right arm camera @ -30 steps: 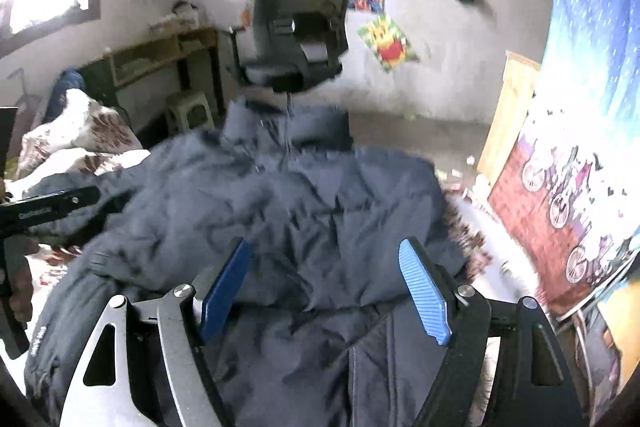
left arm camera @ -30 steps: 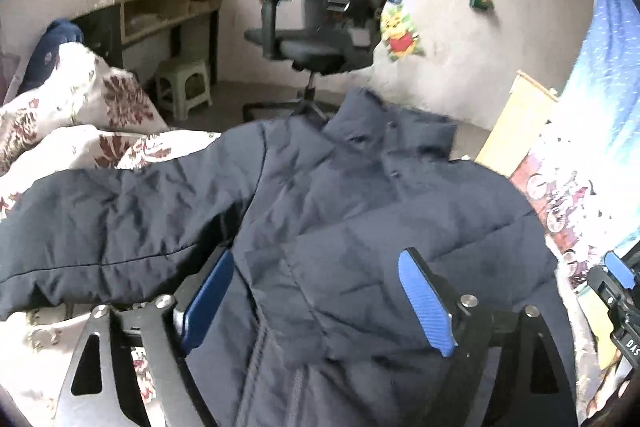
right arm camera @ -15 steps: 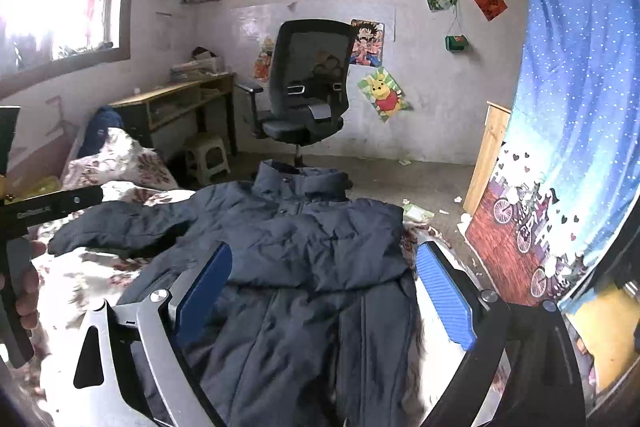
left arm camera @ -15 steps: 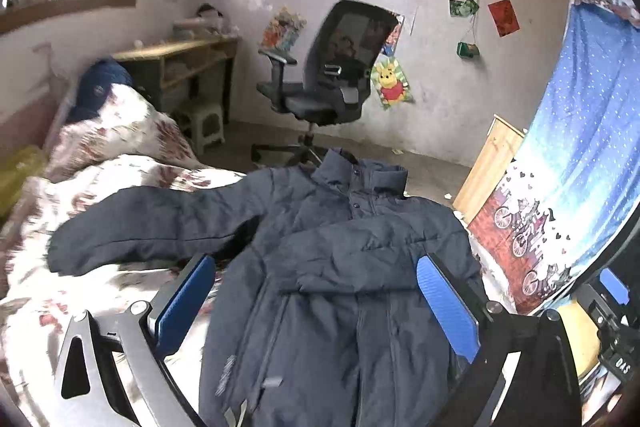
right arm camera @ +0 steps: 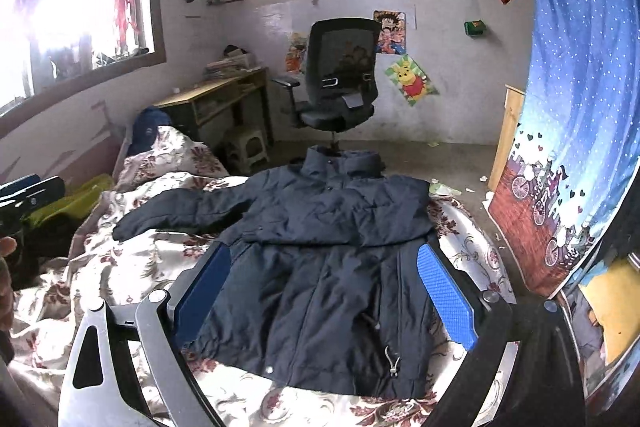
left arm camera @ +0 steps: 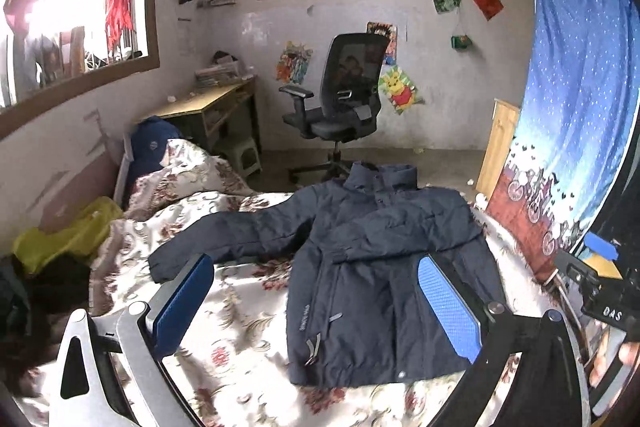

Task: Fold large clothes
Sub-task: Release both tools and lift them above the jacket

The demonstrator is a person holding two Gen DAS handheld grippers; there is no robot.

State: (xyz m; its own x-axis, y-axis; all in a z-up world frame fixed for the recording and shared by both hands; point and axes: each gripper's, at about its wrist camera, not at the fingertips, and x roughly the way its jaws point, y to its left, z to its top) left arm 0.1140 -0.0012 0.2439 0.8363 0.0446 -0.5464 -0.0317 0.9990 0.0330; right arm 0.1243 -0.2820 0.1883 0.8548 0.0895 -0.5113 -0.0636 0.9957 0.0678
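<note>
While lying flat on bed [right arm camera: 120, 267]: jacket [right arm camera: 328, 267], right sleeve folded across chest, left sleeve outstretched, unfolded; left gripper [left arm camera: 316, 311] and right gripper [right arm camera: 324, 299] spread apart, empty, above hem.

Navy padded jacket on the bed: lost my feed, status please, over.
Left gripper and right gripper open, empty. Navy padded jacket flat on floral bedspread, one sleeve across chest, other stretched out sideways. Nothing in the way.

matt quilted cloth jacket [right arm camera: 328, 255]; glossy floral bedspread [right arm camera: 120, 267]; wooden desk [right arm camera: 216, 99].
</note>
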